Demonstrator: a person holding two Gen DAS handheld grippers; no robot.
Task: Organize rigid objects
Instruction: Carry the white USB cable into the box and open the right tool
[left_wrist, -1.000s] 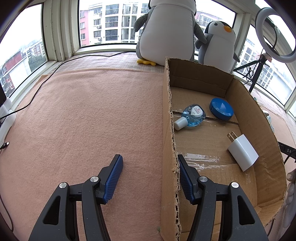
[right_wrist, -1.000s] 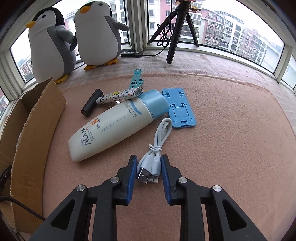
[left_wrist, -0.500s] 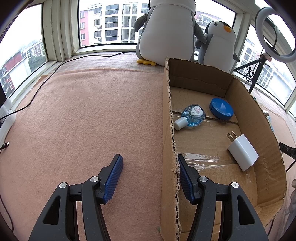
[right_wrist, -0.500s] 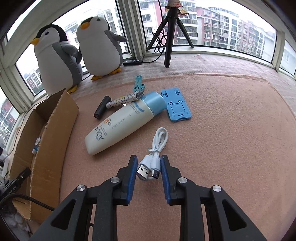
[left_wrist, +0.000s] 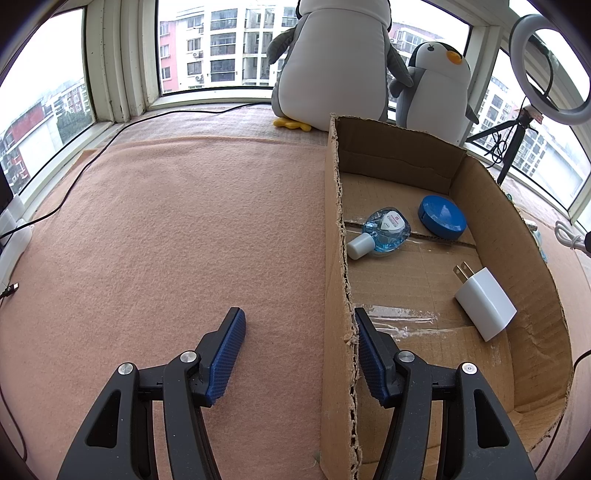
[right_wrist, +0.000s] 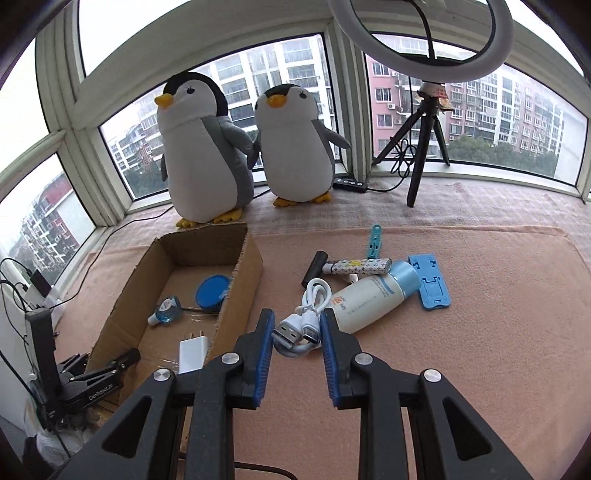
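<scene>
My right gripper (right_wrist: 296, 325) is shut on the plug ends of a coiled white USB cable (right_wrist: 295, 330) and holds it above the pink carpet, just right of the cardboard box (right_wrist: 245, 273). In the box lie a blue liquid bottle (left_wrist: 386, 230), a round blue tin (left_wrist: 441, 216) and a white charger (left_wrist: 484, 304). My left gripper (left_wrist: 297, 350) is open and straddles the box's left wall (left_wrist: 334, 258), one finger outside and one inside. A sunscreen bottle (right_wrist: 369, 299), a blue phone stand (right_wrist: 430, 286), a patterned stick (right_wrist: 358, 266) and a teal clip (right_wrist: 375, 242) lie on the carpet.
Two plush penguins (right_wrist: 207, 147) stand at the window behind the box. A tripod with a ring light (right_wrist: 424, 140) stands at the back right. A black cable (left_wrist: 74, 177) trails along the carpet's left edge. Open carpet (left_wrist: 166, 240) stretches left of the box.
My right gripper has risen with the USB cable and swung left, so the box now shows in its view. The left gripper and the box contents have not moved.
</scene>
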